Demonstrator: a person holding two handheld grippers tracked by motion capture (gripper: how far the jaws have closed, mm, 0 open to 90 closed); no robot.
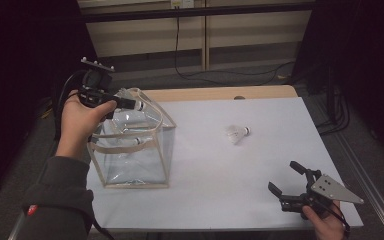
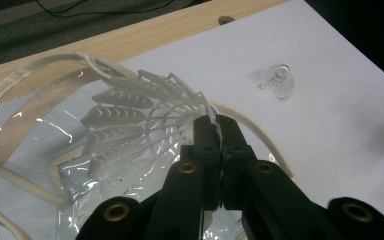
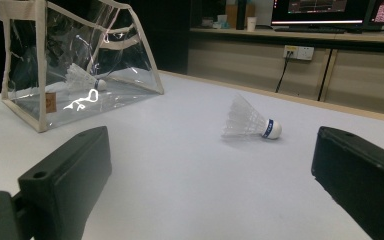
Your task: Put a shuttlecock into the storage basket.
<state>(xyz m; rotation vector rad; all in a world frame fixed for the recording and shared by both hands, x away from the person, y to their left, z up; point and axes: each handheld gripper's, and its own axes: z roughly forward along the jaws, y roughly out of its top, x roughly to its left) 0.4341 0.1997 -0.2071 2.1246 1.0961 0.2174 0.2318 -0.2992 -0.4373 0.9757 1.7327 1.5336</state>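
A clear plastic bag (image 1: 135,160) with beige trim stands open at the table's left. Above its mouth my left gripper (image 1: 129,104) is shut on a white shuttlecock (image 1: 140,105). In the left gripper view the jaws (image 2: 219,126) pinch its cork end, and its feathers (image 2: 135,117) fan out over the bag (image 2: 25,125). A second shuttlecock (image 1: 138,141) lies inside the bag (image 3: 80,65), seen through the wall (image 3: 82,77). A third shuttlecock (image 1: 237,133) (image 2: 279,81) (image 3: 250,122) lies on its side mid-table. My right gripper (image 1: 286,179) (image 3: 212,150) stands open near the front right, pointing at it from a distance.
White sheet (image 1: 260,165) covers a wooden table whose bare strip (image 1: 220,93) runs along the far edge. Cables (image 1: 190,70) trail on the floor beyond. Monitors and a counter (image 3: 330,30) stand behind the table in the right gripper view.
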